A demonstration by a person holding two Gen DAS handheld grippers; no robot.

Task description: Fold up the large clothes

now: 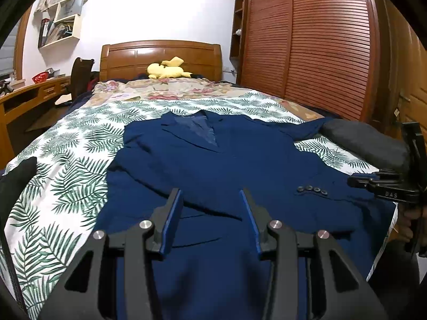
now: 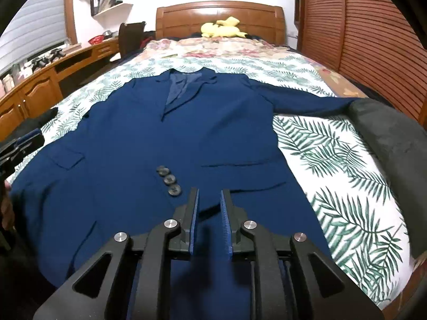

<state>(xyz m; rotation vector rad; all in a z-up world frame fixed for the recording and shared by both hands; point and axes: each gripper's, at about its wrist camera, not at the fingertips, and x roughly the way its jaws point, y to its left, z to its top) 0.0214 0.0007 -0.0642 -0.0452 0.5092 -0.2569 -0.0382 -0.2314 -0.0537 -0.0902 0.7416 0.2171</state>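
Lying face up on the bed (image 2: 333, 160), the jacket (image 2: 165, 138) spreads over the leaf-print sheet with its collar toward the headboard (image 2: 221, 16). Both grippers hang above its lower part, and neither grasps anything.

The left gripper (image 1: 212, 194) has its jaws standing apart, released, with bare blue cloth showing in the gap between them; nothing is pressed by the pads. Just ahead of these jaws a sleeve lies folded across the jacket's body, and its cuff buttons (image 1: 312, 190) sit ahead and to the right of the jaws. Beyond them, farther to the right, the right gripper shows at the frame edge, held in a hand (image 1: 409, 221).

The right gripper (image 2: 209, 194) has its jaws drawn close together but not meeting: a narrow gap remains, and only the jacket far below is seen through it, so they hold nothing. The buttons lie just ahead and to the left of these jaws, and a pocket flap (image 2: 68, 160) is farther left. Ahead and to the right of the jaws the other sleeve (image 2: 307, 104) stretches out over the sheet toward a dark cushion (image 2: 387, 138) at the bed's edge. The left gripper appears at the far left of this view.

A yellow toy (image 2: 221, 29) rests by the headboard, well beyond both sets of jaws.
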